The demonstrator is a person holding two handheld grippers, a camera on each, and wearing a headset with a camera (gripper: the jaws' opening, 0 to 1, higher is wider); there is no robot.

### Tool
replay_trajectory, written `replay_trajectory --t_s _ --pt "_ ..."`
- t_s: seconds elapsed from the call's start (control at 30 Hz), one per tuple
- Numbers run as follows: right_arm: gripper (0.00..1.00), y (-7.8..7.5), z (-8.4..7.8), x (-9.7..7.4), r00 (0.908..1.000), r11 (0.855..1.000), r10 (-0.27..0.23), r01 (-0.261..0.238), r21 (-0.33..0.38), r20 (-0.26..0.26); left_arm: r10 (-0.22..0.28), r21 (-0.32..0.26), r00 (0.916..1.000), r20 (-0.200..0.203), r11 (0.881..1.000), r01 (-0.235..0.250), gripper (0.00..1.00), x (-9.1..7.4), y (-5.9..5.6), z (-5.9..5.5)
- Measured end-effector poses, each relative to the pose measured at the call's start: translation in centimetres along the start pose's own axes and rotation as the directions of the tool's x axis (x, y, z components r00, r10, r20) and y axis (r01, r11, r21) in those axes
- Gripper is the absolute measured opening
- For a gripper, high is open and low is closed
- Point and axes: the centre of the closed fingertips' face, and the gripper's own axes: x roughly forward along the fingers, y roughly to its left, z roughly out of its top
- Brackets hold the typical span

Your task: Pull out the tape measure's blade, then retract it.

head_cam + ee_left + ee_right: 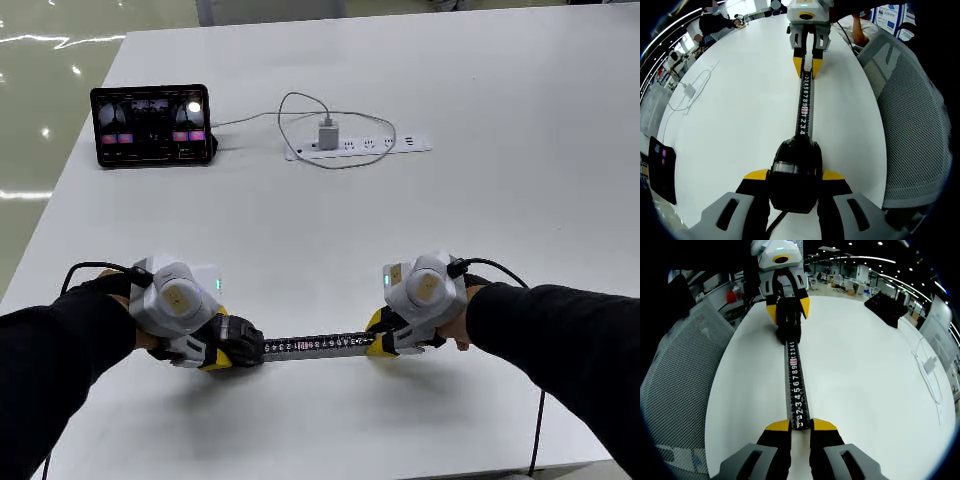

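Right gripper view shows blade [795,385] numerals 2–9.

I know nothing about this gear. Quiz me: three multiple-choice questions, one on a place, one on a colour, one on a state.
1. Where is the tape measure's case?
A. in the left claw
B. in a drawer
C. in a pocket

2. What colour are the claw tips?
A. red
B. yellow
C. blue

3. The blade is:
A. fully wound in
B. snapped in two
C. drawn out, its end in the right claw

Answers:
1 A: its jaws clamp the black case.
2 B: yellow in both gripper views.
3 C: the numbered blade spans from case to right claw.
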Motion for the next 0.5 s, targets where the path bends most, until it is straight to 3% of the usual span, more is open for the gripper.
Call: replay_trajectory --t_s 0.5 --pt "0.09 -0.12 -0.56 -0.48 0.9999 1.000 0.000 0.000 -0.001 -0.012 0.002 0.000 1.0000 -0.001 1.000 -0.002 0.31 0.02 -0.04 -0.01"
